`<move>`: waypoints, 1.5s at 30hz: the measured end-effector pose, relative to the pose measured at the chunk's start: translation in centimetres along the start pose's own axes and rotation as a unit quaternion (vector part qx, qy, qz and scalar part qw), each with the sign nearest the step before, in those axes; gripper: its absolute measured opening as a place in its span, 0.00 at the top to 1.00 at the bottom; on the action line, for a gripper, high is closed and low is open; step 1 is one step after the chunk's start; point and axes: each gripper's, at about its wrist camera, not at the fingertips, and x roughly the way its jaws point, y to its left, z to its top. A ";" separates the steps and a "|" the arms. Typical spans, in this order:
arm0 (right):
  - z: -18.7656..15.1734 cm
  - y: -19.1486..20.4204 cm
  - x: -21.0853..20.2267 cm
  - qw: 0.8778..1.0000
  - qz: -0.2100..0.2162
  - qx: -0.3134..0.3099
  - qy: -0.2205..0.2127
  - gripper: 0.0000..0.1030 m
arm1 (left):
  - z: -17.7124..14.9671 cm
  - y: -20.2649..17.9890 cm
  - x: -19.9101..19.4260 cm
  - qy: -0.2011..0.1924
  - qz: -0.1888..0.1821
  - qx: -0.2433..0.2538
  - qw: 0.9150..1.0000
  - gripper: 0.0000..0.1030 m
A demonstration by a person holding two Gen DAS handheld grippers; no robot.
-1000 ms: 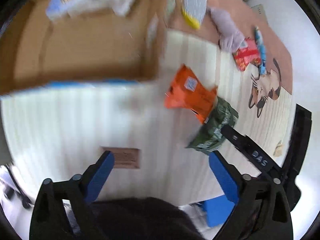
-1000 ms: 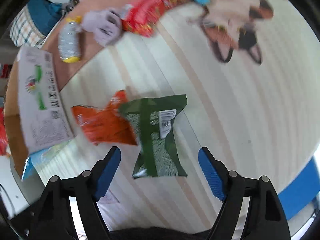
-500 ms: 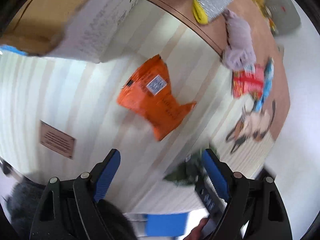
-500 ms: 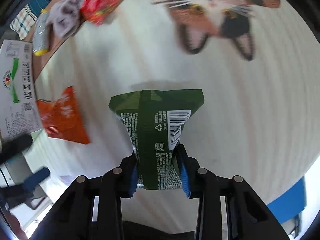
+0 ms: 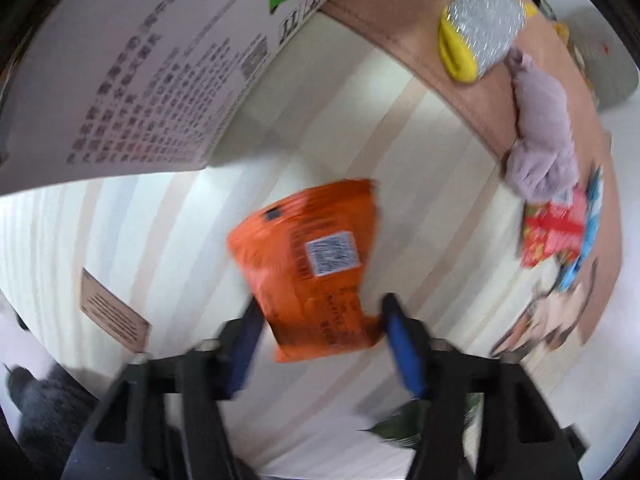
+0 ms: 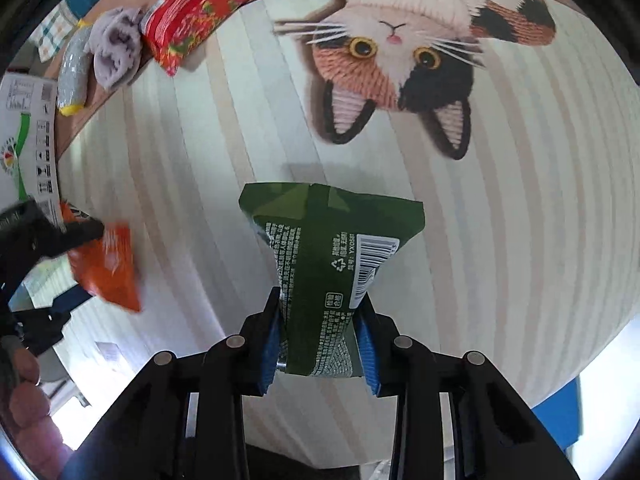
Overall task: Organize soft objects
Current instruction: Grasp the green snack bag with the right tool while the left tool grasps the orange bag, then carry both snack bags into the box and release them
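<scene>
My right gripper [image 6: 318,334] is shut on a green snack packet [image 6: 328,264] and holds it above the striped mat [image 6: 520,220]. My left gripper [image 5: 320,320] has its blue pads on both sides of an orange snack packet [image 5: 316,264], closing on its lower end; the view is blurred. The orange packet also shows in the right wrist view [image 6: 108,266] with the left gripper [image 6: 76,264] at it. A corner of the green packet shows in the left wrist view [image 5: 404,428].
A white printed cardboard box [image 5: 120,72] stands at the upper left. On the brown mat [image 5: 400,24] lie a silver-and-yellow scrubber [image 5: 476,28], a lilac cloth [image 5: 540,128], a red floral packet [image 5: 552,232] and a blue packet [image 5: 584,248]. A cat picture [image 6: 404,60] is printed on the striped mat.
My right gripper closed on the green packet and lifted it. My left gripper swung from the box to the orange packet and narrowed its jaws around it.
</scene>
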 end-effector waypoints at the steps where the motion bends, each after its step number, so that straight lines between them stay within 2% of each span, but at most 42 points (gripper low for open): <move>1: 0.0 0.3 0.1 1.000 -0.005 -0.010 0.002 0.65 | -0.2 0.2 0.2 0.004 0.008 0.019 1.000 0.60; 5: 0.2 1.1 0.2 0.999 -0.019 -0.045 0.014 0.65 | -1.7 0.8 0.5 0.022 0.044 0.099 0.994 0.60; 7: 0.3 1.5 0.2 0.998 -0.030 -0.061 0.016 0.65 | -2.7 0.8 0.9 0.030 0.073 0.153 0.985 0.60; 9: 0.6 1.7 0.2 0.997 -0.037 -0.068 0.017 0.64 | -3.1 0.8 1.3 0.028 0.095 0.183 0.978 0.60; 12: 1.0 2.4 0.4 0.997 -0.044 -0.065 0.019 0.61 | -3.6 0.5 1.9 0.007 0.115 0.193 0.974 0.60; 13: 0.7 3.7 1.0 0.997 -0.044 -0.062 0.022 0.59 | -3.7 0.4 2.2 0.002 0.121 0.195 0.973 0.58; 17: 0.8 3.2 1.3 0.997 -0.042 -0.050 0.027 0.56 | -4.0 -0.4 2.9 -0.020 0.139 0.206 0.968 0.55; 19: 0.9 2.9 1.2 0.998 -0.044 -0.050 0.024 0.56 | -4.2 -0.7 3.1 -0.022 0.139 0.209 0.968 0.56; 20: 1.0 2.9 1.0 0.998 -0.044 -0.048 0.024 0.57 | -4.2 -0.6 3.1 -0.019 0.137 0.210 0.968 0.61; 23: -0.2 3.0 1.3 0.998 -0.042 -0.043 0.016 0.62 | -4.3 0.5 1.7 -0.020 0.132 0.213 0.968 0.65; 28: -1.7 3.7 -0.6 0.999 -0.015 -0.043 0.011 0.67 | -6.3 0.6 -0.1 -0.005 0.106 0.227 0.968 0.66; 32: -2.3 5.7 -3.9 0.998 0.014 -0.058 -0.006 0.68 | -8.1 -0.2 -4.0 -0.014 0.061 0.255 0.965 0.66; 36: -2.2 9.1 -9.6 0.994 0.043 -0.089 -0.050 0.68 | -7.8 -0.7 -11.5 -0.069 0.010 0.283 0.957 0.66; 38: -1.8 11.9 -13.6 0.988 0.059 -0.114 -0.081 0.68 | -6.1 0.0 -16.0 -0.112 -0.003 0.289 0.951 0.66; 41: -1.7 17.0 -18.3 0.978 0.089 -0.147 -0.116 0.68 | -1.9 2.5 -22.9 -0.166 -0.011 0.280 0.946 0.66; 44: -1.1 23.3 -21.1 0.968 0.109 -0.186 -0.132 0.68 | 3.0 6.2 -27.8 -0.188 -0.005 0.259 0.947 0.66; 45: -1.2 25.5 -21.3 0.965 0.108 -0.197 -0.134 0.68 | 4.0 7.5 -28.2 -0.191 0.001 0.254 0.948 0.66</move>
